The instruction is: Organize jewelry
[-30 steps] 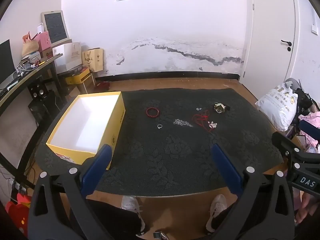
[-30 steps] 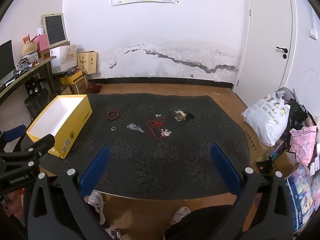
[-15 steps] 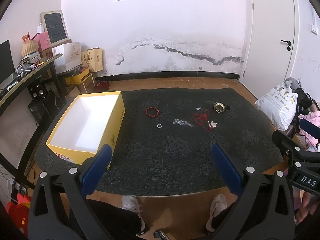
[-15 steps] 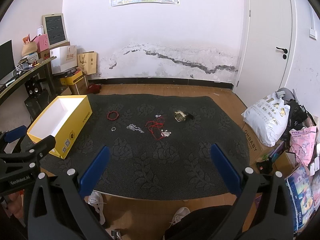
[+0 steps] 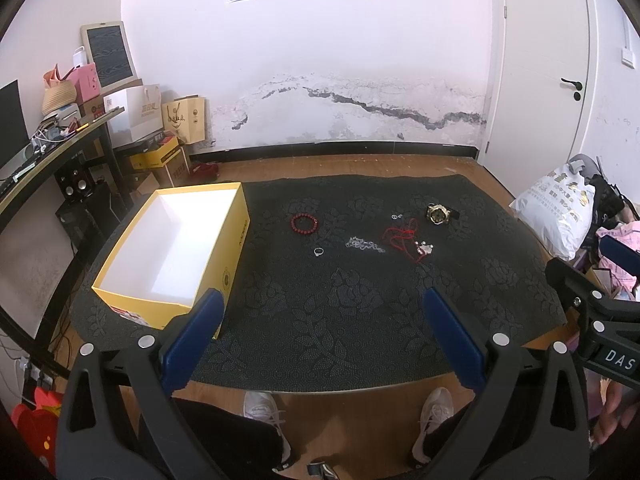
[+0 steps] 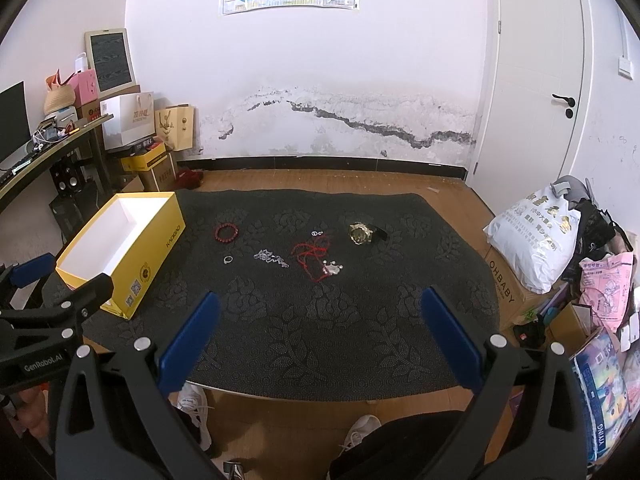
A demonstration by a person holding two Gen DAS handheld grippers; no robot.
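Both the left tool point(image 5: 322, 330) and the right tool point(image 6: 320, 334) stand wide apart, holding nothing, over the near edge of the dark-matted surface point(image 5: 360, 320). The jewelry lies well beyond both: red bead bracelet point(image 5: 304, 224), ring point(image 5: 319, 251), silver chain point(image 5: 365, 245), red cord point(image 5: 402, 238) and watch point(image 5: 438, 214). An open yellow box point(image 5: 236, 240) sits at the surface's left end, beside the left tool's left finger.

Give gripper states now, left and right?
Left gripper: open, holding nothing.
Right gripper: open, holding nothing.
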